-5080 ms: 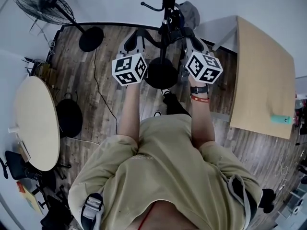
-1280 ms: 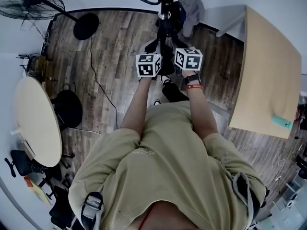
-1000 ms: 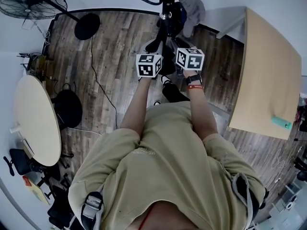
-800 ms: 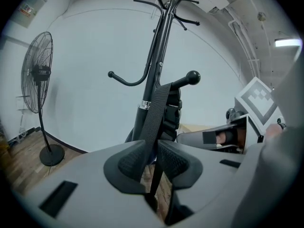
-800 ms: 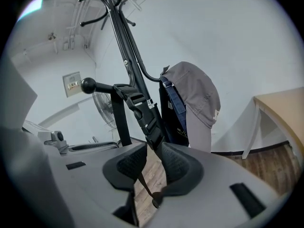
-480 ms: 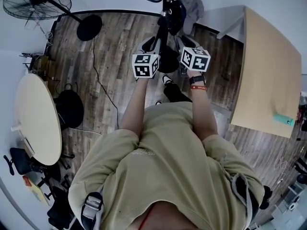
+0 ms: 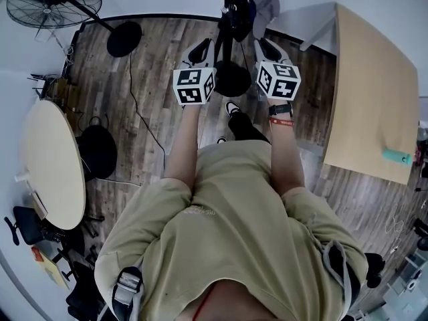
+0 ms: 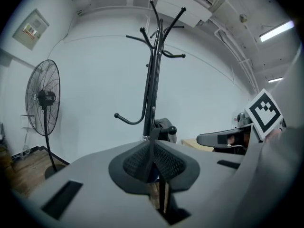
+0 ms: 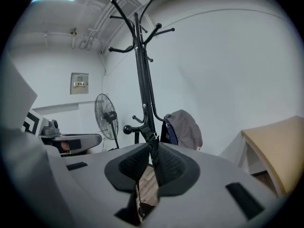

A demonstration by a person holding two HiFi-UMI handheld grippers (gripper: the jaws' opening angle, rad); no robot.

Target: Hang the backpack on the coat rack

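The black coat rack (image 7: 229, 5) stands against the far wall, its round base (image 7: 232, 79) on the wood floor. A grey and blue backpack (image 7: 262, 7) hangs on the far right side of the pole, also visible as backpack (image 9: 184, 127) and backpack (image 8: 164, 126). My left gripper (image 7: 199, 48) is left of the pole and my right gripper (image 7: 267, 47) is right of it. The left gripper (image 8: 154, 159) is shut on a thin black strap (image 8: 155, 148). The right gripper (image 9: 152, 163) is shut on a black strap with a buckle (image 9: 152, 139).
A standing fan (image 7: 48, 2) and its round base (image 7: 124, 39) are at the back left, with a cable across the floor. A round table (image 7: 50, 169) and a black bag (image 7: 97, 162) are on the left. A wooden desk (image 7: 371, 92) fills the right.
Over the last second both grippers have moved apart and away from me, from close together in front of the pole to either side of it.
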